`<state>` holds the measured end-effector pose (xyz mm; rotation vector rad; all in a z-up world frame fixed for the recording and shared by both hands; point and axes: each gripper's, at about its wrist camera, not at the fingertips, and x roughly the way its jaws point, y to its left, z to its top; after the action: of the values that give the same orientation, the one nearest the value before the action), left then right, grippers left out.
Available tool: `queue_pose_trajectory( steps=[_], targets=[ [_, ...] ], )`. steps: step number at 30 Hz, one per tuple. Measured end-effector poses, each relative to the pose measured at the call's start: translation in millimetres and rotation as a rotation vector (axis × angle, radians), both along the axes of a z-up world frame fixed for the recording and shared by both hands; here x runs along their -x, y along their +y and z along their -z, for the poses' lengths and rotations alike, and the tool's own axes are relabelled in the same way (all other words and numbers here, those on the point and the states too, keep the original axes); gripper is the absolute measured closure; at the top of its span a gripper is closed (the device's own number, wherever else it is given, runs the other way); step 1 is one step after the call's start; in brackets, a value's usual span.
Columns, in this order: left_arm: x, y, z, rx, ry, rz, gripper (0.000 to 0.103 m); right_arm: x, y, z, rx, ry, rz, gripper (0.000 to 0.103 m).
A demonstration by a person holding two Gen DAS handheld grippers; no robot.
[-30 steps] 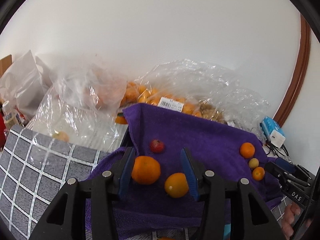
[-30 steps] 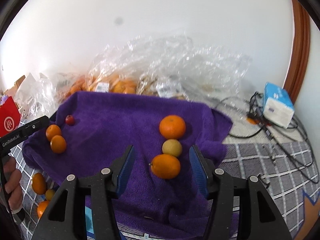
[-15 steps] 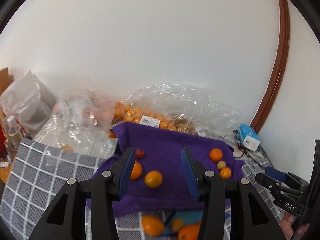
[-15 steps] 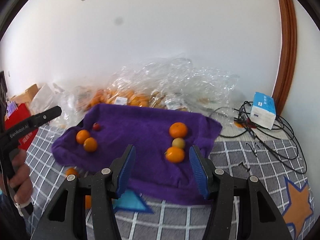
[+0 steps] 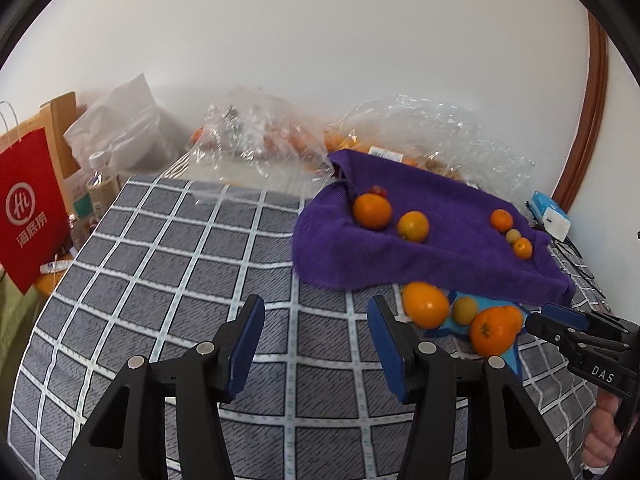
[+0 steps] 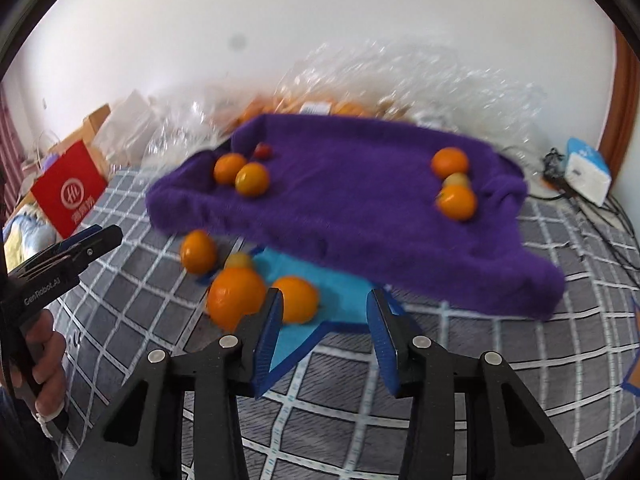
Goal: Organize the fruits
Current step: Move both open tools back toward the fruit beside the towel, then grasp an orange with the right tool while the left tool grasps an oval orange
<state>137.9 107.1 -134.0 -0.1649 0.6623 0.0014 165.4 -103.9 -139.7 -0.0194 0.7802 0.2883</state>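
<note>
Both jaws hold nothing: the left gripper (image 5: pixel 316 344) has just been widening over bare checked tablecloth (image 5: pixel 180 260), the right gripper (image 6: pixel 324 332) narrowing above the blue star patch (image 6: pixel 340 300), neither with fruit between its pads. Six fruits sit in two clusters on the purple towel (image 6: pixel 360 208), so this looks like the reach for loose ones. Next pick is probably the nearest orange (image 6: pixel 296 300) (just left of the right gripper), needing a leftward shift.
</note>
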Motion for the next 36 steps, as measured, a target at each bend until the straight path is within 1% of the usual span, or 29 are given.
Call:
queue_pose_trajectory(
  steps=[4, 7, 12, 13, 14, 16, 19, 21, 23, 25, 27, 29, 31, 36],
  targets=[
    [0.9, -2.1, -2.1, -0.008, -0.024, -0.004, 0.052, -9.2, 2.8, 6.6, -0.035, 0.042, -0.014, 0.06],
    [-0.7, -4.5, 1.8, -0.021, 0.0, 0.0, 0.052, -17.4, 3.2, 6.2, -0.057, 0.058, -0.015, 0.06],
    [-1.7, -4.3, 5.3, -0.007, 0.024, 0.011, 0.052, -31.1, 12.9, 10.8, -0.054, 0.084, -0.035, 0.06],
    [-1.3, -4.1, 5.4, -0.007, 0.024, 0.012, 0.052, -32.8, 15.8, 12.8, -0.046, 0.088, -0.037, 0.063],
    [-1.4, -3.9, 5.4, -0.006, 0.023, 0.011, 0.052, -33.0, 16.9, 13.9, -0.045, 0.084, -0.039, 0.072],
    [-1.6, -2.6, 6.1, 0.001, 0.025, 0.008, 0.052, -31.6, 16.7, 14.2, -0.04, 0.076, -0.037, 0.072],
    [-4.1, -0.7, 9.1, 0.012, 0.045, 0.005, 0.052, -21.3, 1.4, 7.5, -0.023, 0.038, 0.003, 0.072],
    [-6.8, 0.0, 12.0, 0.021, 0.065, 0.007, 0.052, -10.3, -17.0, 1.9, 0.008, -0.006, 0.043, 0.072],
    [-7.5, -0.6, 13.1, 0.025, 0.074, 0.01, 0.052, -3.9, -34.7, 2.4, 0.045, -0.027, 0.081, 0.072],
    [-7.0, -2.2, 13.5, 0.026, 0.078, 0.014, 0.052, -2.0, -53.5, 10.4, 0.053, 0.003, 0.111, 0.072],
    [-6.7, -4.4, 14.2, 0.026, 0.083, 0.022, 0.052, -1.2, -66.2, 19.4, 0.027, 0.043, 0.115, 0.072],
    [-7.8, -6.4, 16.0, 0.024, 0.1, 0.029, 0.052, 0.1, -74.0, 26.8, -0.004, 0.064, 0.112, 0.071],
    [-9.0, -7.9, 17.5, 0.025, 0.114, 0.037, 0.052, 3.2, -75.7, 27.6, -0.009, 0.043, 0.119, 0.071],
    [-13.1, -9.6, 21.2, 0.029, 0.147, 0.055, 0.052, 5.5, -76.1, 26.8, -0.021, 0.03, 0.123, 0.071]
  ],
)
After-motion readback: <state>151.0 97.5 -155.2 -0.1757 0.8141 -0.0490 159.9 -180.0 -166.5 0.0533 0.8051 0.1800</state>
